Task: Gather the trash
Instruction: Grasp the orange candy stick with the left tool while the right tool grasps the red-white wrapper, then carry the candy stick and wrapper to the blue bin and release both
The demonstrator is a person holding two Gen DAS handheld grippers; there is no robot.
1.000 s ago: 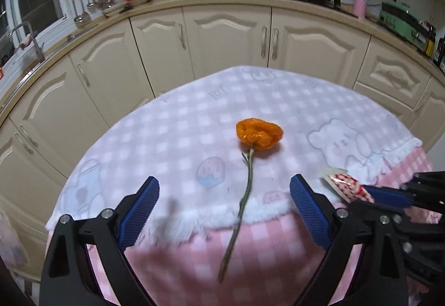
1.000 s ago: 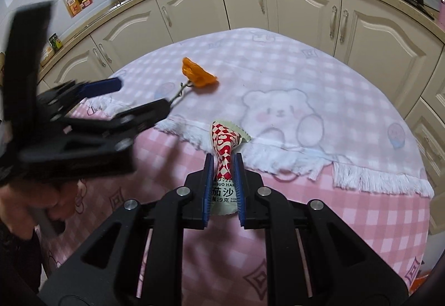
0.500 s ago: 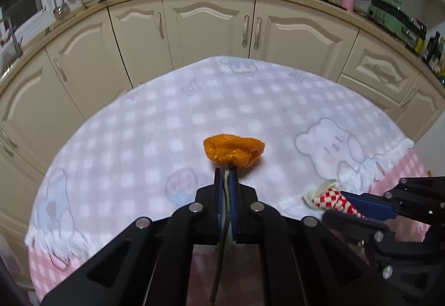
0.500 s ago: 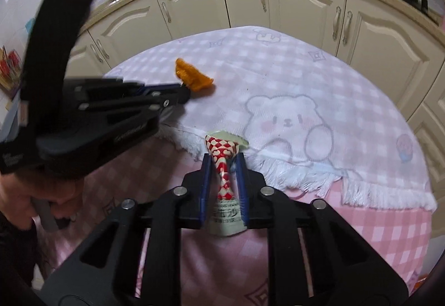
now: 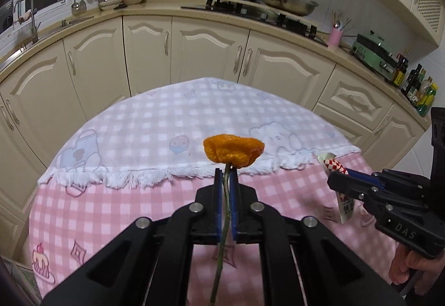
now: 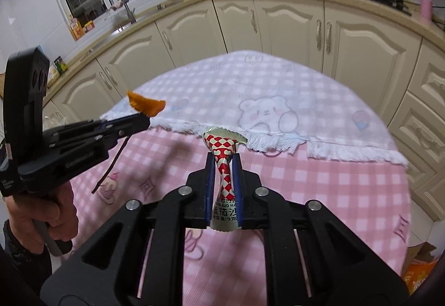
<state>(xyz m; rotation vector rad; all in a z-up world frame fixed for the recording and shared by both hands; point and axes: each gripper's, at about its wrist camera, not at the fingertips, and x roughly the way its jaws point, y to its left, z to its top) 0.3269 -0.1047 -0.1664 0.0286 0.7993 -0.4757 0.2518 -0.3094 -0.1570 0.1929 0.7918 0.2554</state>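
My left gripper (image 5: 226, 175) is shut on the thin green stem of a wilted orange flower (image 5: 233, 151) and holds it in the air above the table; the stem hangs down below the jaws. It also shows in the right wrist view (image 6: 146, 105), at the tip of the left gripper (image 6: 144, 120). My right gripper (image 6: 224, 159) is shut on a red-and-white checked sauce packet (image 6: 224, 164), lifted above the table. That packet (image 5: 335, 168) and right gripper (image 5: 338, 180) show at the right of the left wrist view.
The round table (image 5: 111, 211) has a pink checked cloth with a white fringed bear-print cloth (image 5: 172, 122) over its far half. Cream kitchen cabinets (image 5: 211, 55) curve behind it. A box with orange contents (image 6: 420, 264) sits low at the right.
My left gripper closed on the flower stem and lifted the flower off the cloth. My right gripper raised the packet slightly, still shut on it.
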